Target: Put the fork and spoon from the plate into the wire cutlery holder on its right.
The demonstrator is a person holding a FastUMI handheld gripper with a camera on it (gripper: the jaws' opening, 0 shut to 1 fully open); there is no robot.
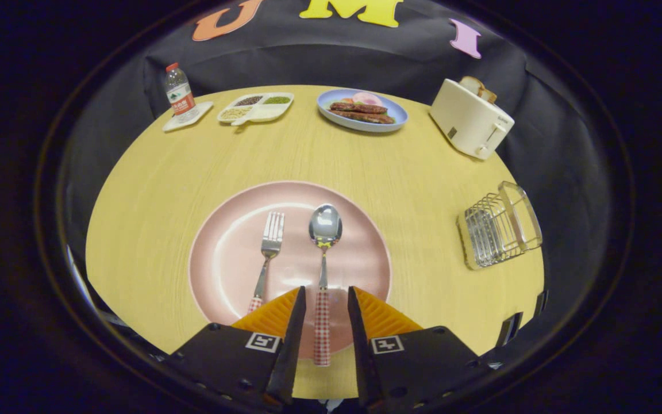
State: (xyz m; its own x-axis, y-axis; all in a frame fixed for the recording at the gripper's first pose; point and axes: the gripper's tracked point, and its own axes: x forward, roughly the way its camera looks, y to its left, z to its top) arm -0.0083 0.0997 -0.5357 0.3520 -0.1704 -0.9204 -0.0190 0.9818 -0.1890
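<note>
In the gripper view, the gripper (326,299) is seen with its jaws narrowly parted on either side of the checked handle of the spoon (324,253), a gap being left on each side. The spoon is laid on the pink plate (224,253), with the fork (268,253) beside it. The wire cutlery holder (497,227) is set on the desk (153,190), well apart from the plate, on the spoon's side.

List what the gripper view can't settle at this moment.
- Gripper: fingers straddle the checked handle of the steel spoon with gaps showing; height above it is unclear.
- Steel fork on the pink round plate: handle end hidden behind a finger.
- Wire cutlery holder: inside not visible through the wires.
</note>
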